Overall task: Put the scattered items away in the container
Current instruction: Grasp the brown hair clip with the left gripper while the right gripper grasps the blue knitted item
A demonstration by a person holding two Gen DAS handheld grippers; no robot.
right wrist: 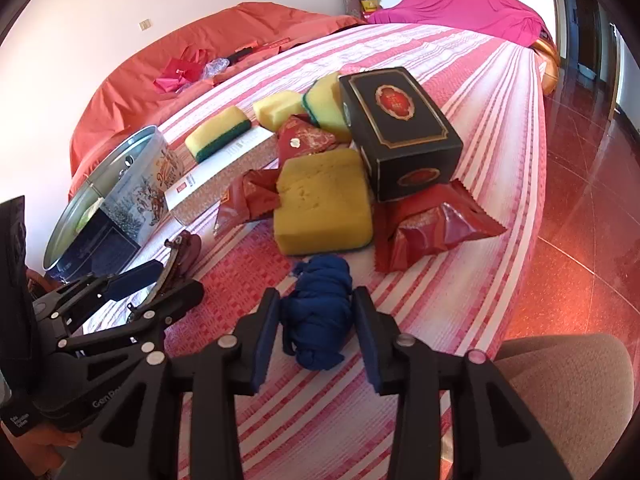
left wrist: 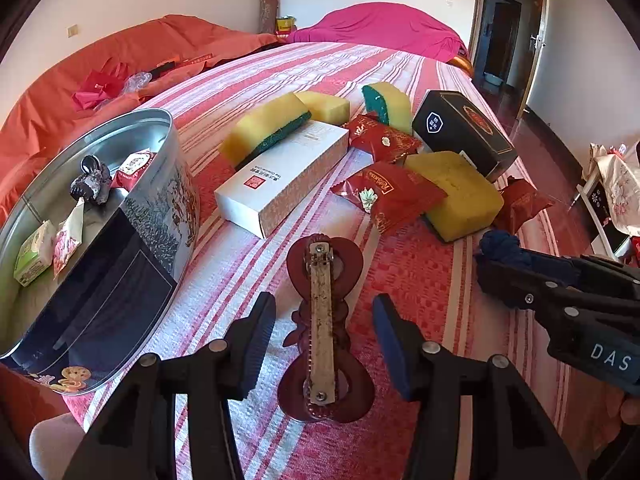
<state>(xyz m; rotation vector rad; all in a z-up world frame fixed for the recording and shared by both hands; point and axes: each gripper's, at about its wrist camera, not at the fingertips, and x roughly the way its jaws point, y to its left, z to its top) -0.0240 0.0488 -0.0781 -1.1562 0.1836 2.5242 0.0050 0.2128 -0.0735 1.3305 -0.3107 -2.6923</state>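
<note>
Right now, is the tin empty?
No. The tin already holds a hair claw and several small packets; its lid is off.

Shiny metal tin, porous foam sponges, woven striped cloth.

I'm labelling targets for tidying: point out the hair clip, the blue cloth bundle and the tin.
hair clip (left wrist: pixel 322 320): left wrist view, on its metal clasp bar.
blue cloth bundle (right wrist: pixel 318 308): right wrist view, mid-bundle.
tin (left wrist: pixel 160 200): left wrist view, printed outer wall.
</note>
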